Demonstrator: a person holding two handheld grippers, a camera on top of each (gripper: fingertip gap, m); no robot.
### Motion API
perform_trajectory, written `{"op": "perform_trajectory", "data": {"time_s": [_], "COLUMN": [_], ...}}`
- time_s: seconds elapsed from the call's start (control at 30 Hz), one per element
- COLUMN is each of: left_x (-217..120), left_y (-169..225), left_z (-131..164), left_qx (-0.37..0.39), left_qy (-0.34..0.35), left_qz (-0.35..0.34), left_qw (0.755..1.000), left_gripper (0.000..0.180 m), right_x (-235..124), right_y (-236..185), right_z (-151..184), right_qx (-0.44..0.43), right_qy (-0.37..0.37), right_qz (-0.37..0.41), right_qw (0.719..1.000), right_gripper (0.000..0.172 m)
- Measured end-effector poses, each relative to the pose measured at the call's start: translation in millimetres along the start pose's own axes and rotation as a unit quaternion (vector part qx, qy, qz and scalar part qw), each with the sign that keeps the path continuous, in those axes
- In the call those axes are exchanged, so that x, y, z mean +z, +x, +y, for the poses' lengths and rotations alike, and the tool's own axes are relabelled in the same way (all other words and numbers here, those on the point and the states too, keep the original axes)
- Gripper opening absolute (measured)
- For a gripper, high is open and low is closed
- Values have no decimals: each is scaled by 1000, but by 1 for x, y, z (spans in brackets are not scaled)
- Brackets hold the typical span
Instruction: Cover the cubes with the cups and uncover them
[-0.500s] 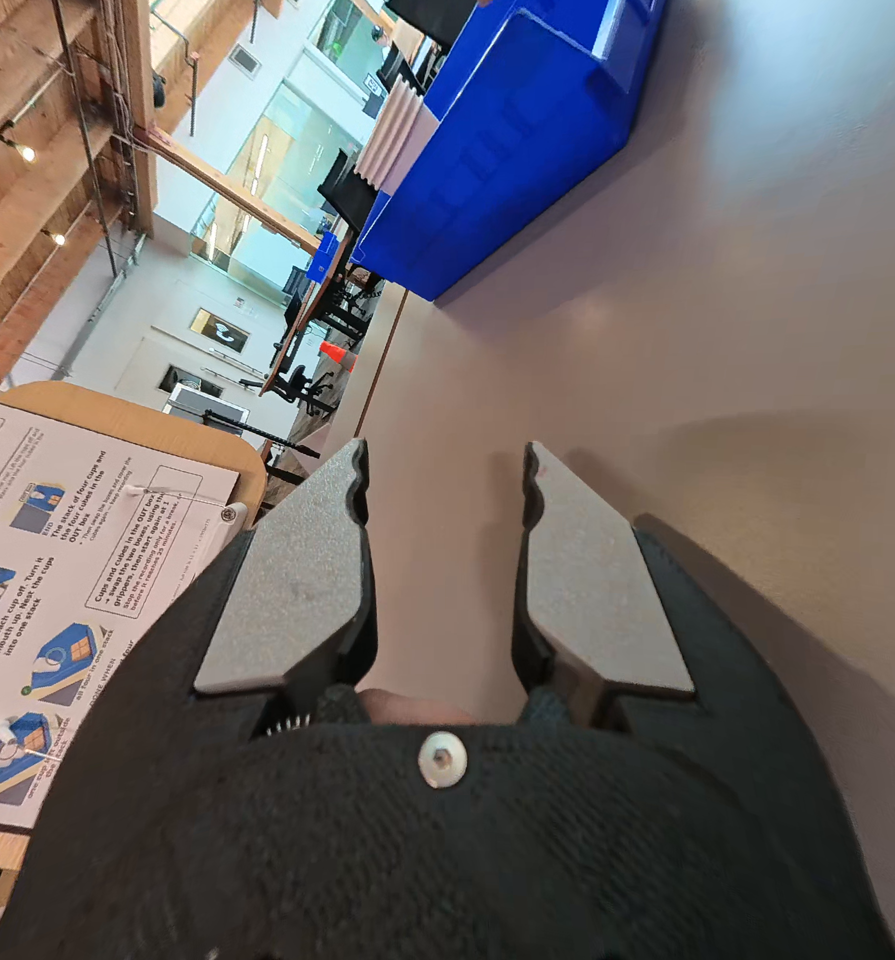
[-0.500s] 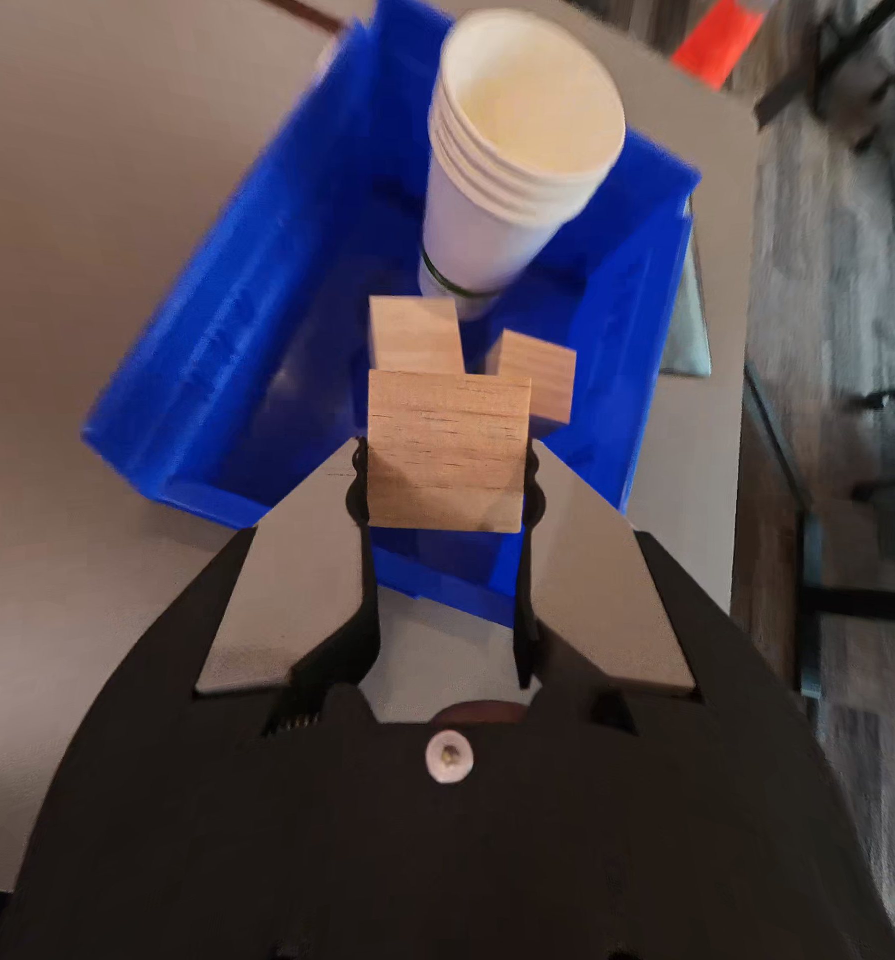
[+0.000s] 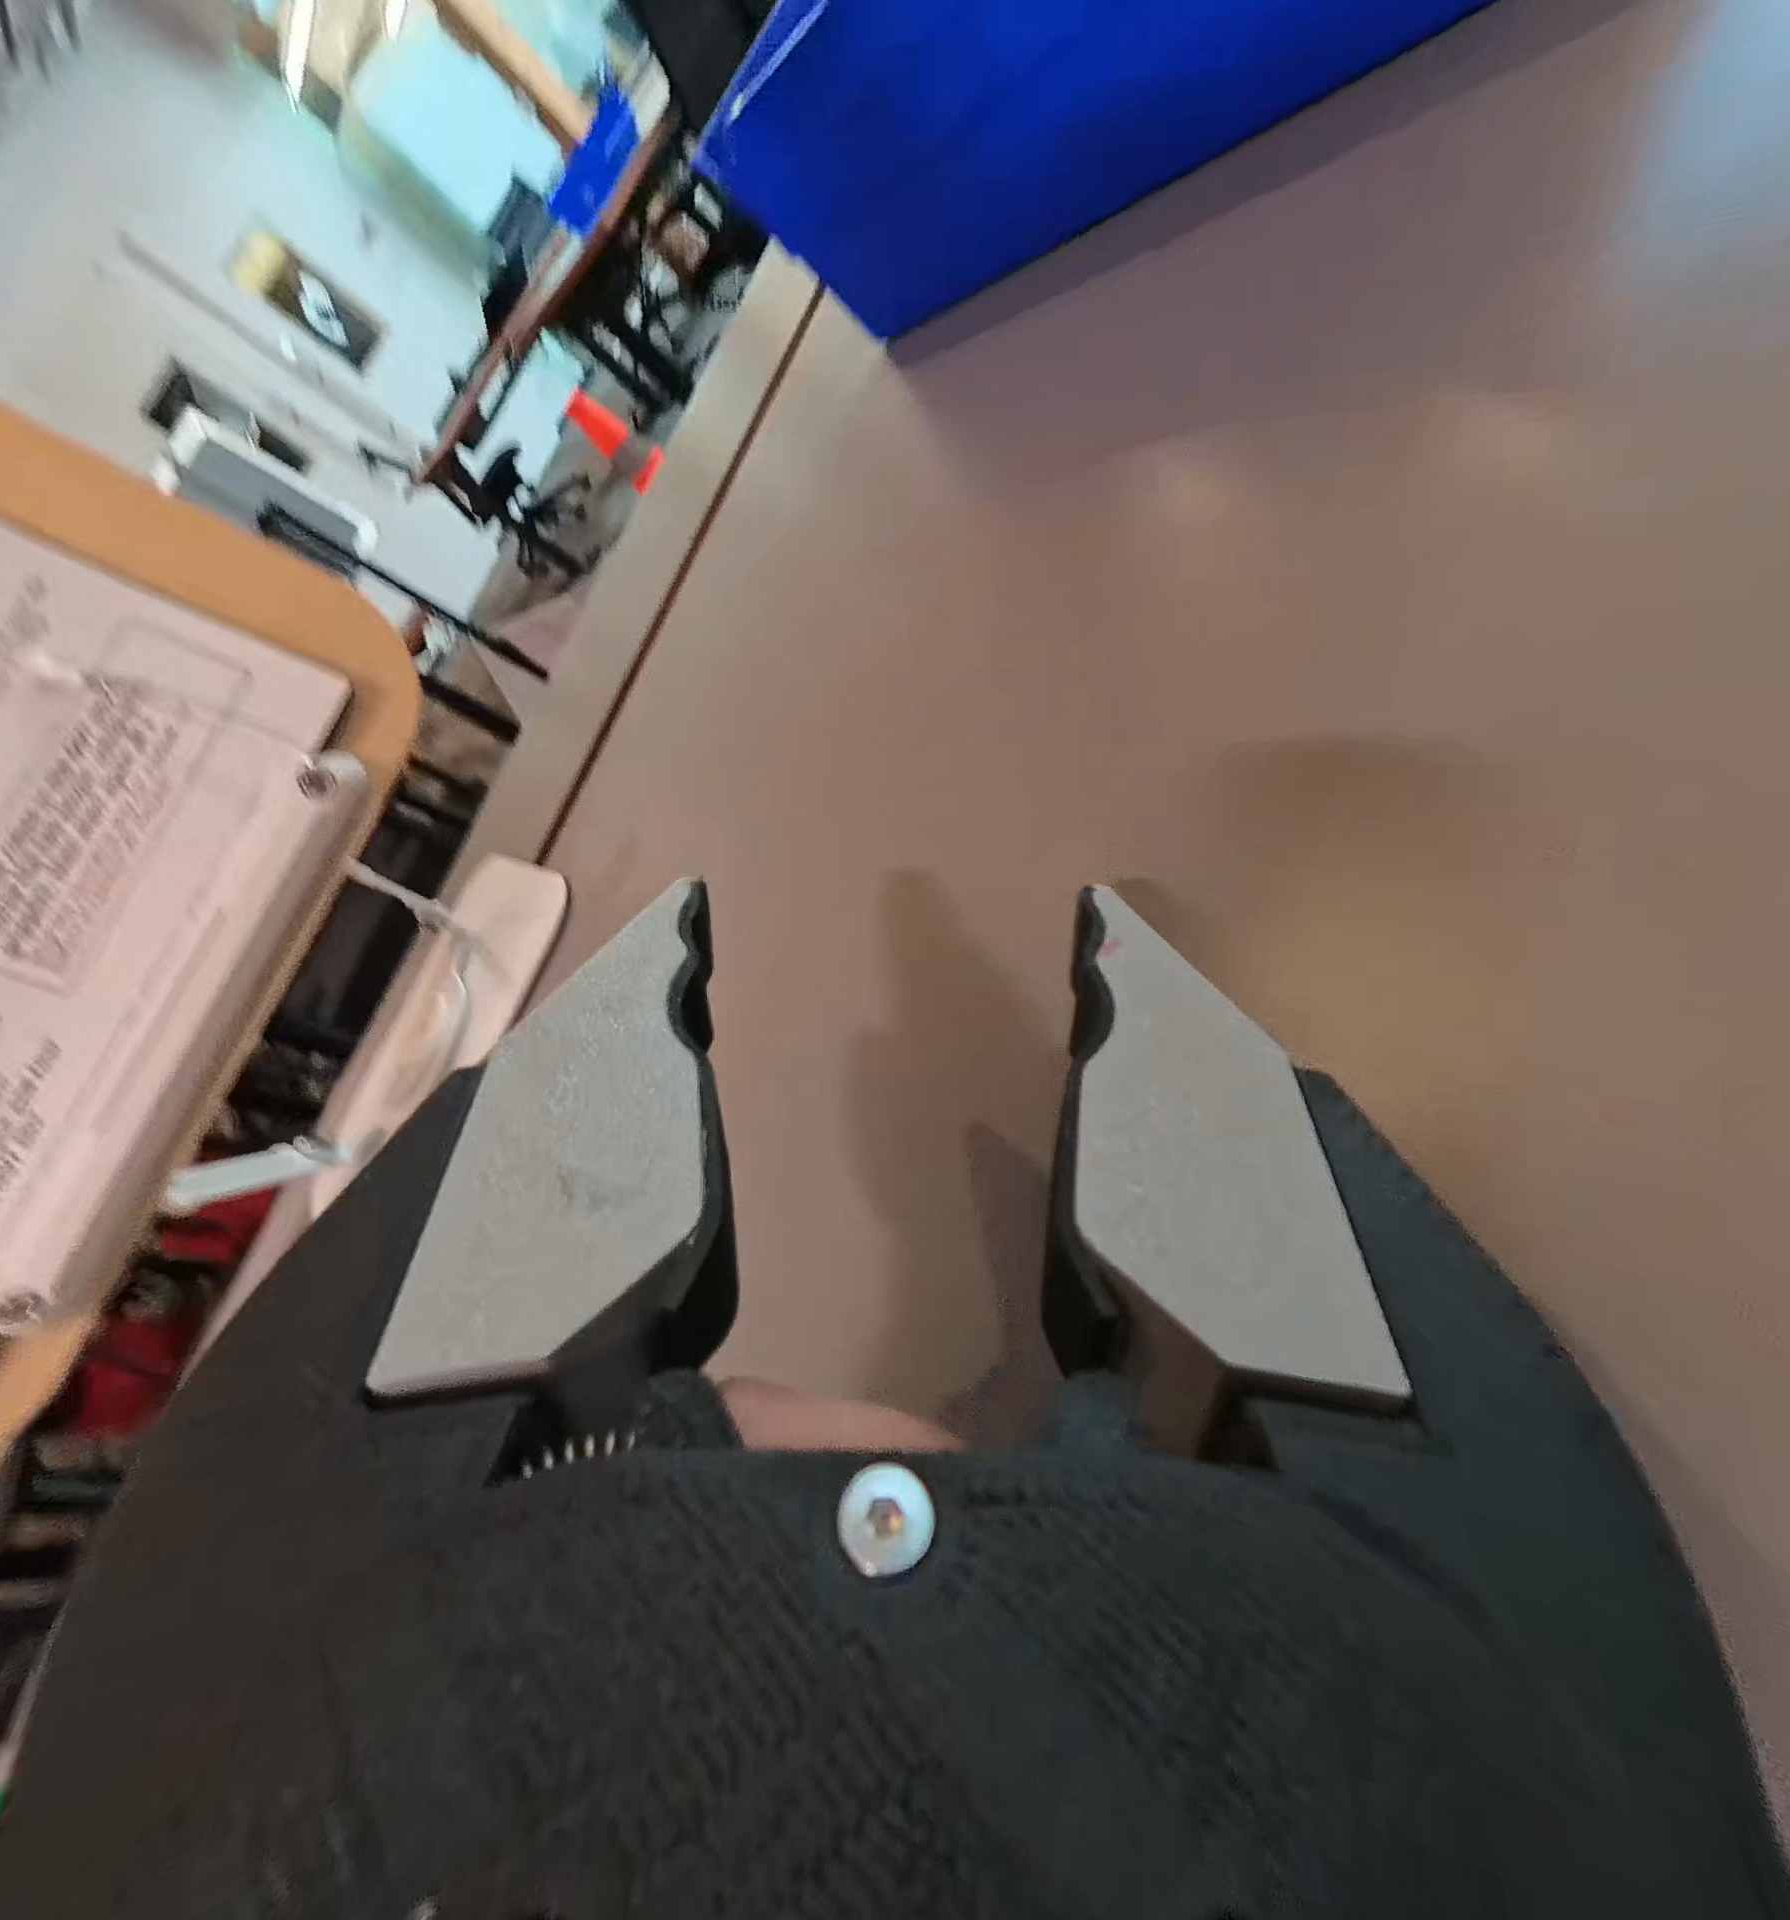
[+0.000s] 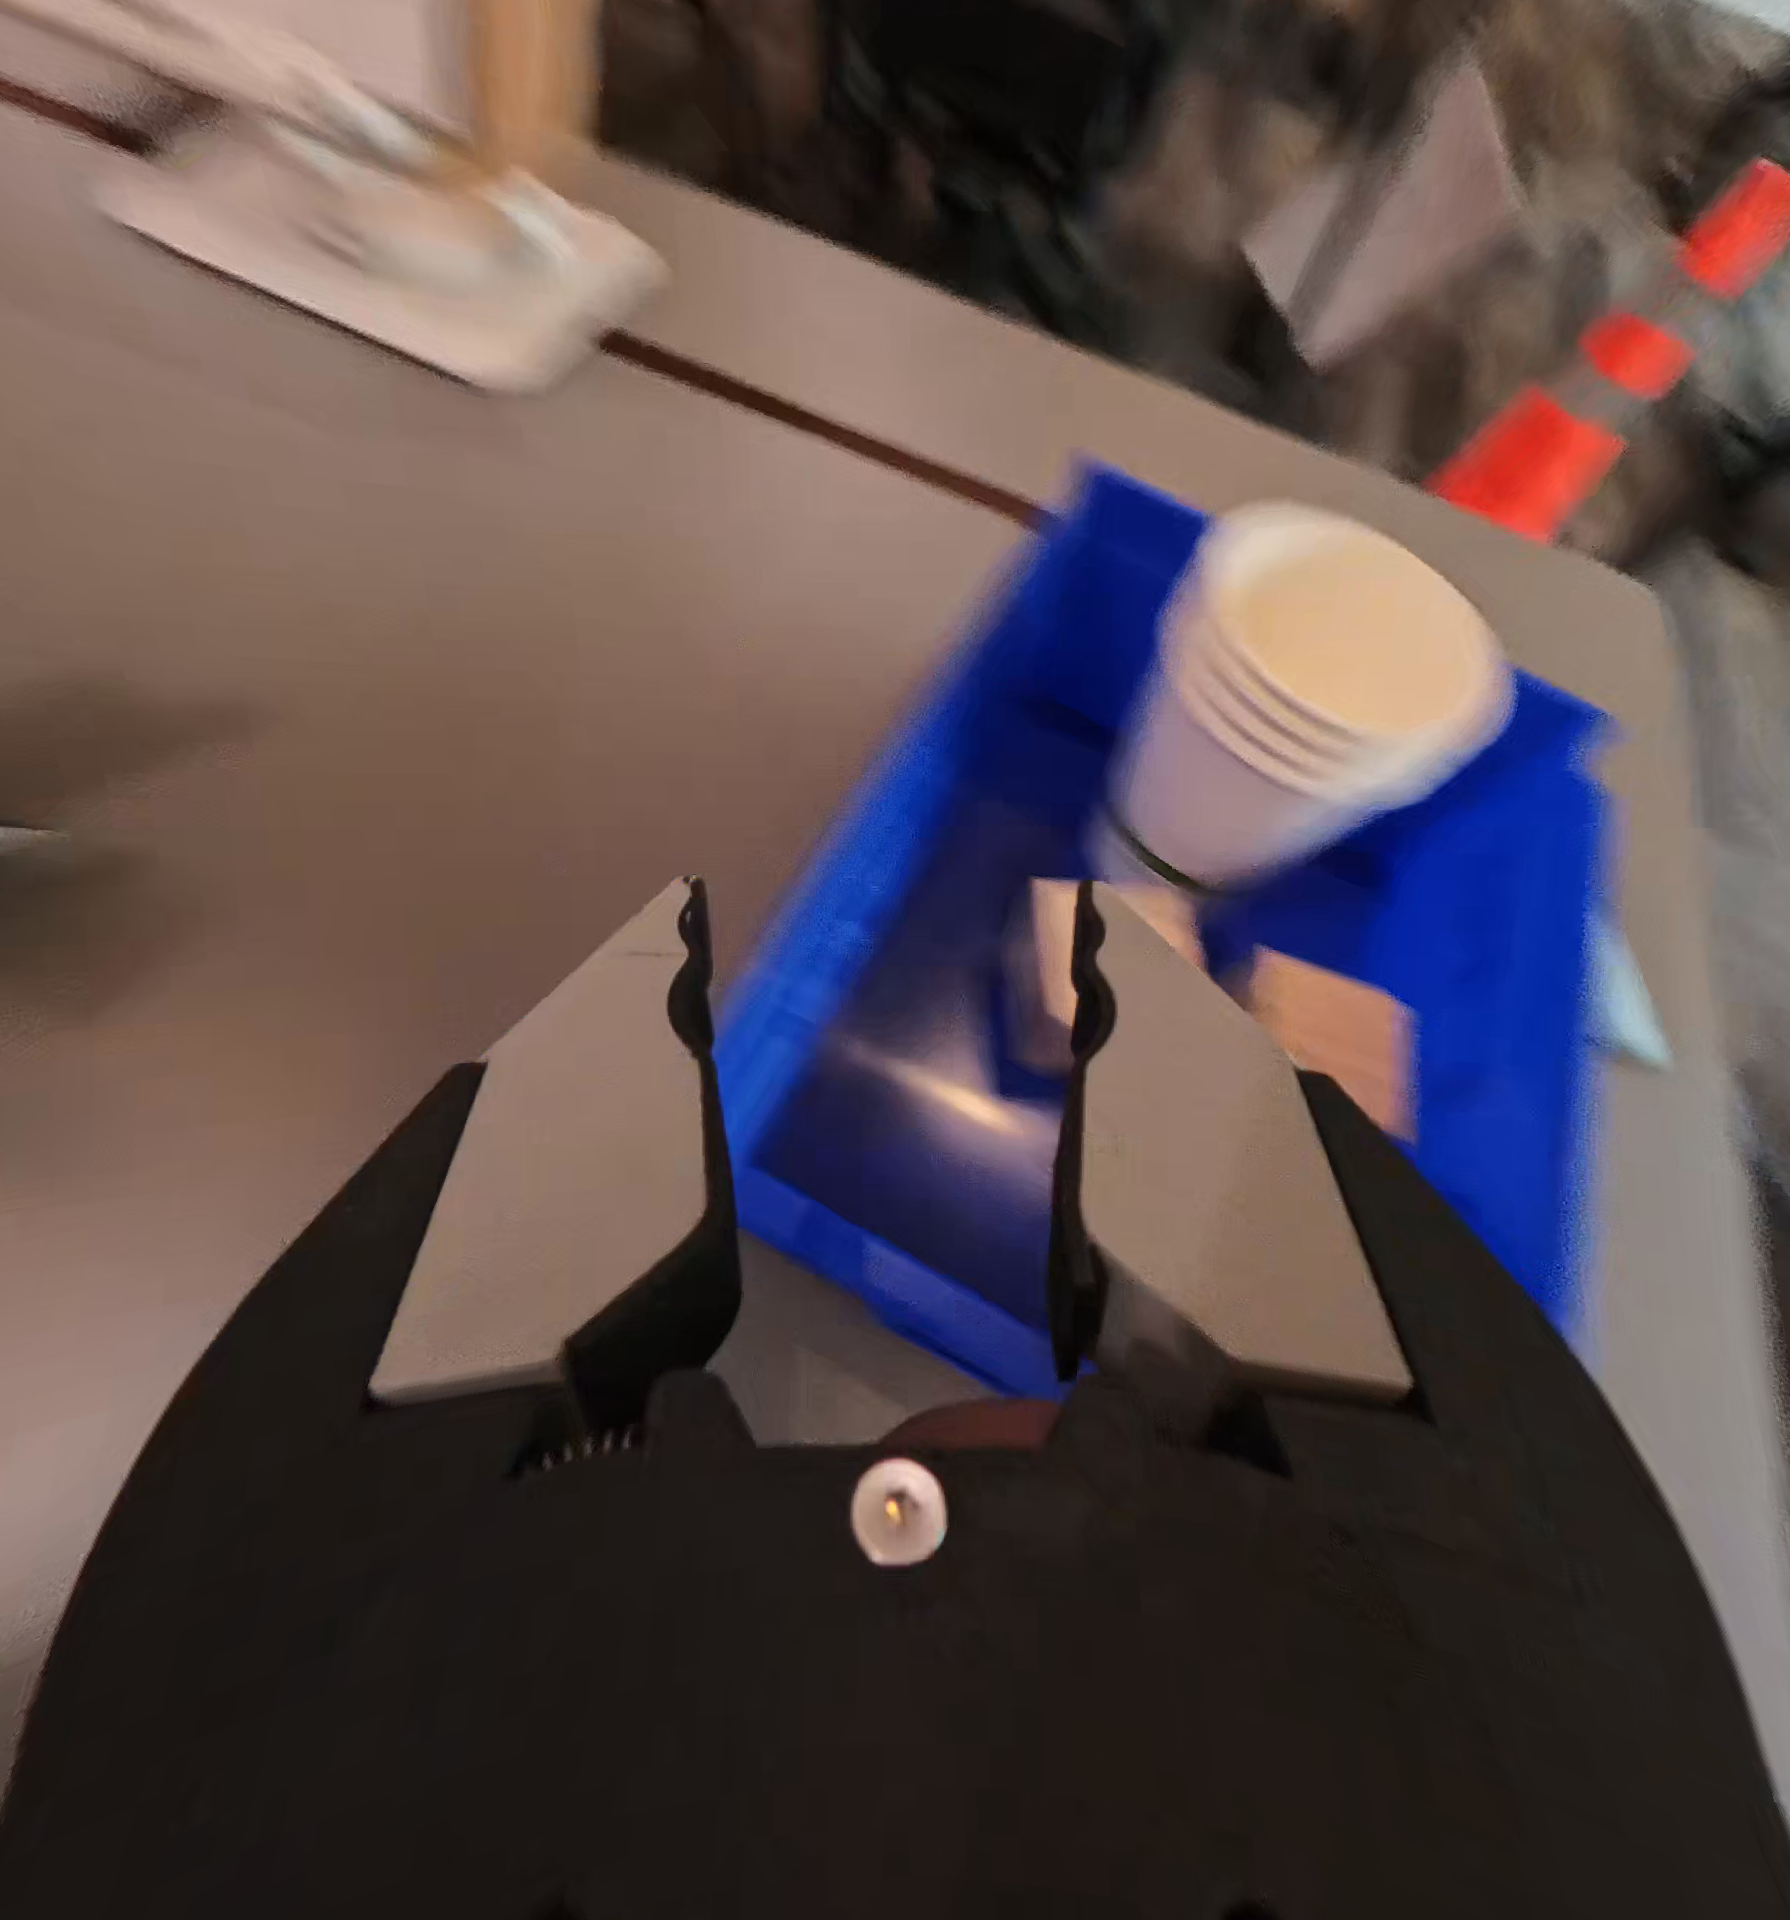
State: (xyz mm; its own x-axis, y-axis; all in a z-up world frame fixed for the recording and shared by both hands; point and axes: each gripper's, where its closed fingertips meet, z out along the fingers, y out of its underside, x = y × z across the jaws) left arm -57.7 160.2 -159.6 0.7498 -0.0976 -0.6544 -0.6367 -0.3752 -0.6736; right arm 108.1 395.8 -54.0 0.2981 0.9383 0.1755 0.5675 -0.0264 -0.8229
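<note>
Basically both grippers are empty right now: left gripper (image 3: 891, 935) has its jaws spread over bare table (image 3: 1286, 623), nothing between the pads, and right gripper (image 4: 886, 935) is likewise released, hanging above the blue bin (image 4: 1493, 1039). Task items all sit in that bin: the nested stack of white cups (image 4: 1306, 707) stands at its far end, and wooden cubes (image 4: 1338, 1029) lie on the floor beside it. Main risk is the next pick from the bin: the cubes sit close to each other and to the cup stack, so a wide jaw going in could nudge a neighbour or tip the stack, and the bin walls leave little room to square up. Cups are nested tight, so pulling one may drag a second along. The right wrist view is smeared, which suggests fast motion; closing while moving like that would likely miss or clip an edge. As for what's unclear: the cube count is probably two or three, but blur and the right finger (image 4: 1182, 1143) cover part of them. From the left wrist view only one outer wall of the blue bin (image 3: 1026, 135) shows, cut off by the frame, contents hidden. An instruction sheet (image 3: 91, 883) on a wooden board sits off the table edge, blurred.
</note>
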Motion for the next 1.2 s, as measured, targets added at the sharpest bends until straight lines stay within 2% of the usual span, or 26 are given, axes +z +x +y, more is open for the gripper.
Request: {"op": "perform_trajectory", "data": {"time_s": [0.03,0.1,0.17,0.23,0.33,0.43,0.5,0.63,0.73,0.83,0.93,1.0,1.1,1.2], "left_x": [3,6,7,6,2,-3,-6,-22,-54,-103,-146,-162,-164,-156], "left_y": [-2,-5,-13,-21,-40,-54,-61,-78,-80,-93,-109,-115,-105,-100], "left_z": [6,13,16,18,26,31,33,39,34,30,64,95,127,150], "left_qx": [-24,-68,-104,-142,-211,-267,-297,-322,-333,-336,-318,-328,-362,-395], "left_qy": [-15,-36,-44,-41,-39,-32,-35,-46,-40,-37,-139,-206,-261,-295], "left_qz": [0,3,-9,-14,-40,-60,-75,-132,-152,-184,-199,-200,-171,-166], "left_qw": [1000,997,994,989,976,961,951,936,930,923,917,900,878,854], "left_gripper": [68,68,68,59,56,57,58,62,60,58,62,71,72,83], "right_x": [-6,-20,-20,4,71,122,125,111,114,120,121,121,120,121], "right_y": [-39,-119,-184,-228,-266,-268,-263,-250,-252,-262,-266,-268,-270,-268], "right_z": [-21,-57,-75,-80,-64,-41,-39,-45,-42,-35,-34,-32,-32,-32], "right_qx": [1,3,0,-4,-15,-55,-95,-95,-104,-113,-128,-137,-144,-144], "right_qy": [46,133,184,211,194,156,174,220,204,183,179,177,178,177], "right_qz": [-65,-192,-269,-280,-249,-211,-199,-177,-176,-190,-181,-179,-175,-171], "right_qw": [997,972,945,936,949,963,960,955,957,958,959,958,958,959], "right_gripper": [67,62,57,52,56,54,51,48,51,52,52,53,53,53]}}
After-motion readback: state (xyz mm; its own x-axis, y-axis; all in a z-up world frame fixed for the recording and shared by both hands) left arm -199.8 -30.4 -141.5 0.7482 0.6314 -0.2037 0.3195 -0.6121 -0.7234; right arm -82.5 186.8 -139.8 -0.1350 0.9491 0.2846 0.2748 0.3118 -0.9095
